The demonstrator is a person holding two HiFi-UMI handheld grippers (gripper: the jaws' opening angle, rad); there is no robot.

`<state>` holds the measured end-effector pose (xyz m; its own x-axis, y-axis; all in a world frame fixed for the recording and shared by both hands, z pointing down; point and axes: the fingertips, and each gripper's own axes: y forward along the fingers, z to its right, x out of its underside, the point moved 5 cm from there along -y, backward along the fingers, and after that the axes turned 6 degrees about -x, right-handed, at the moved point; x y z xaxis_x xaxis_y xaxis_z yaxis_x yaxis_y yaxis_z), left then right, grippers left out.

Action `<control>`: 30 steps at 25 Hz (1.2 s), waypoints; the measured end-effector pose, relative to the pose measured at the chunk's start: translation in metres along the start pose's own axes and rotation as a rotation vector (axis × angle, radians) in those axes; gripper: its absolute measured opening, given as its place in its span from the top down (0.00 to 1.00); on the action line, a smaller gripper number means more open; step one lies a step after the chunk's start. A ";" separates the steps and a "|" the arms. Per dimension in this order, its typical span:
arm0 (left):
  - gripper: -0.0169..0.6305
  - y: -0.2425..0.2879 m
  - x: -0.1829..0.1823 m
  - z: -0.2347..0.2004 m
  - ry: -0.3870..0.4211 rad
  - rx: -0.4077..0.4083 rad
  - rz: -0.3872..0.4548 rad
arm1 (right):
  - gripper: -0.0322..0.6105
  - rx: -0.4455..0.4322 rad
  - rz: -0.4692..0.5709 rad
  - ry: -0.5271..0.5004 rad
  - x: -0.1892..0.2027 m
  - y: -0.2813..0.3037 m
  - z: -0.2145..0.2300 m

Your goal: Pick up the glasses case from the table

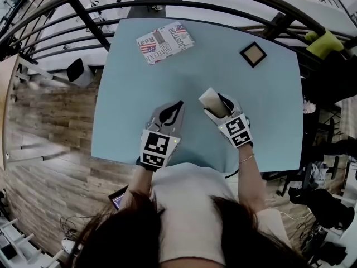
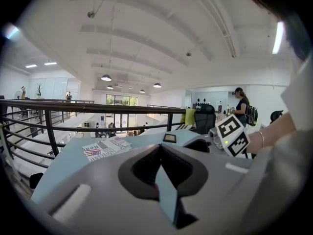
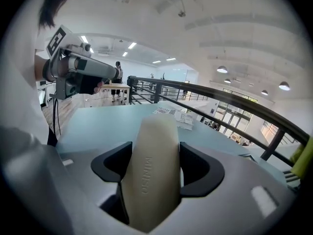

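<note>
The beige oblong glasses case [image 1: 211, 99] is held off the light blue table [image 1: 128, 94], lifted near its front middle. My right gripper [image 1: 217, 105] is shut on it. In the right gripper view the case [image 3: 151, 136] stands between the two dark jaws of that gripper [image 3: 155, 169], pointing away and filling the gap. My left gripper [image 1: 176, 107] hovers just left of the case, its jaws closed together with nothing between them. The left gripper view shows that gripper [image 2: 161, 168] with its jaws meeting, and the right gripper's marker cube [image 2: 231, 133] to the right.
A folded newspaper [image 1: 165, 42] lies at the table's far side, and a small dark square frame [image 1: 253, 54] at the far right. A black railing [image 1: 83, 15] curves round the far edge. A chair with a yellow-green garment [image 1: 324, 43] stands at the right.
</note>
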<state>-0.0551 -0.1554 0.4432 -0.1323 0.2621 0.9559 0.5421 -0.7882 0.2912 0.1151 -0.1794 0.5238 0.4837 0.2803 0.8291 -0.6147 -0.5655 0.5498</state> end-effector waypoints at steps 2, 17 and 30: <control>0.88 -0.003 -0.003 0.001 0.004 -0.002 0.010 | 0.47 0.022 0.021 -0.003 -0.005 -0.008 0.000; 0.88 -0.025 -0.018 0.011 0.025 -0.012 0.058 | 0.47 0.189 0.200 0.009 -0.041 -0.081 -0.001; 0.88 -0.023 -0.025 0.010 0.011 -0.025 0.073 | 0.47 0.277 0.431 0.094 -0.072 -0.134 -0.004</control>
<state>-0.0560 -0.1387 0.4120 -0.1023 0.1976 0.9749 0.5300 -0.8186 0.2215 0.1600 -0.1202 0.3909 0.1572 0.0376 0.9868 -0.5520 -0.8253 0.1194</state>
